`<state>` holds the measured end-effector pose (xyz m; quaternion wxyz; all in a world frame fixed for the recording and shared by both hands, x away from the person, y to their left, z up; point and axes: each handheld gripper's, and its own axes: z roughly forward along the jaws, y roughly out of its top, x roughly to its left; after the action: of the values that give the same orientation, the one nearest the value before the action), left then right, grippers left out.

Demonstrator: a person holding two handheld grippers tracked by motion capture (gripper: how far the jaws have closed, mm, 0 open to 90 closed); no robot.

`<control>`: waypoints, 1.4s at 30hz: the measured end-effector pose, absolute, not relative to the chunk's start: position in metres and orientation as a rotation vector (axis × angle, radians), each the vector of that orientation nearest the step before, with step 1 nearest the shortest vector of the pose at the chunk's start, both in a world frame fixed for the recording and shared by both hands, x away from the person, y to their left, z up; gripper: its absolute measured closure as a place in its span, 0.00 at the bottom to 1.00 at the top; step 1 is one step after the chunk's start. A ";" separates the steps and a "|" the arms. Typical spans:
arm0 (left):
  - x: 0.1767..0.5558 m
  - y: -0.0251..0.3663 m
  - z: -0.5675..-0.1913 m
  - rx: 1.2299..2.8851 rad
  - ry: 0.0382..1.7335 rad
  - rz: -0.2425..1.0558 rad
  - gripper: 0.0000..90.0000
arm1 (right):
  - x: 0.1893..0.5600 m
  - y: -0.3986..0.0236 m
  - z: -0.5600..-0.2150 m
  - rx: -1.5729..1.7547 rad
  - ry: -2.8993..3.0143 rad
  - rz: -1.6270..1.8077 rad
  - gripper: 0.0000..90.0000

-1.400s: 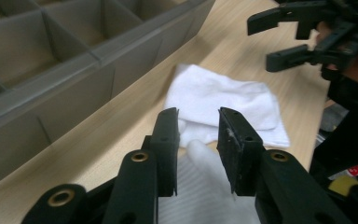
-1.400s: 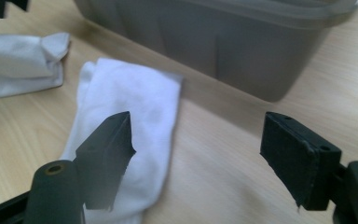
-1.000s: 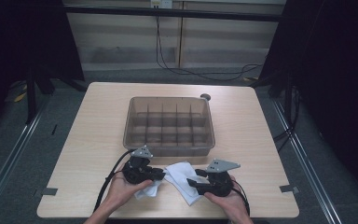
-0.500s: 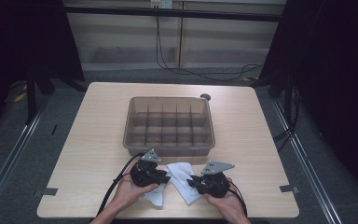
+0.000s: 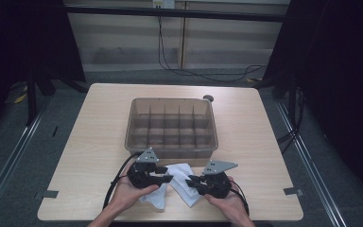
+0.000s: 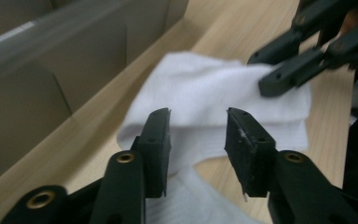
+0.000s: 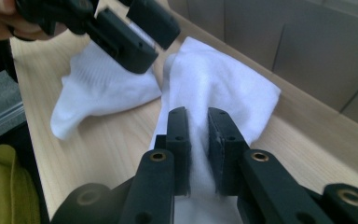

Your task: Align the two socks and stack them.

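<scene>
White sock fabric lies in two lobes on the table near its front edge; I cannot tell whether it is one sock or two. My right gripper is shut on the right lobe; its jaws have just been closing on it. My left gripper is open, its jaws having just been opening. They hover over the fabric with a gap between the pads. In the high view the left gripper and right gripper face each other across the fabric.
A translucent bin with several divider cells stands just behind the grippers, its wall close to the fabric. A small dark knob sits behind it. Bare wood table lies left and right.
The right jaws have closed on the white fabric and the left jaws have spread apart. Both hands stay almost where they were.
</scene>
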<state>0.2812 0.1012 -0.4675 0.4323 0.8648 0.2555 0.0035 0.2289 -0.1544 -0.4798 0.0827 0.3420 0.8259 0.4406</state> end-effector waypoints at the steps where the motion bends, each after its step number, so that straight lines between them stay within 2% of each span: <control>1: 0.283 0.100 -0.470 2.161 0.646 -0.005 0.62 | 0.229 -0.154 -0.481 1.025 2.470 1.314 0.87; 3: 0.284 0.094 -0.477 2.189 0.646 -0.023 0.62 | 0.230 -0.156 -0.482 1.033 2.469 1.302 0.86; 6: 0.281 0.082 -0.491 2.325 0.600 0.002 0.65 | 0.232 -0.158 -0.484 1.046 2.464 1.296 0.89; 10: 0.285 0.086 -0.492 2.309 0.629 -0.027 0.71 | 0.234 -0.164 -0.480 1.063 2.441 1.312 0.94; 14: 0.281 0.086 -0.493 2.311 0.613 -0.005 0.71 | 0.235 -0.167 -0.475 1.066 2.408 1.340 0.95; 23: 0.265 0.075 -0.490 2.339 0.574 -0.072 0.71 | 0.249 -0.150 -0.462 1.028 2.378 1.402 0.95; 28: 0.260 0.071 -0.489 2.341 0.550 -0.170 0.71 | 0.255 -0.141 -0.465 1.028 2.397 1.400 0.95; 32: 0.263 0.078 -0.484 2.326 0.559 -0.178 0.72 | 0.258 -0.135 -0.477 1.042 2.435 1.368 0.94; 35: 0.266 0.090 -0.473 2.255 0.581 -0.162 0.75 | 0.259 -0.133 -0.484 1.042 2.466 1.342 0.94; 38: 0.276 0.102 -0.465 2.209 0.643 -0.082 0.76 | 0.258 -0.132 -0.491 1.045 2.496 1.309 0.94; 40: 0.283 0.104 -0.469 2.196 0.709 -0.031 0.69 | 0.258 -0.131 -0.496 1.044 2.516 1.283 0.92; 42: 0.289 0.102 -0.478 2.200 0.732 -0.032 0.65 | 0.257 -0.131 -0.498 1.031 2.521 1.273 0.90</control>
<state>0.2891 0.1019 -0.4775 0.4000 0.8696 0.2894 -0.0128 0.2568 -0.1307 -0.4981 0.0676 0.3423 0.8365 0.4225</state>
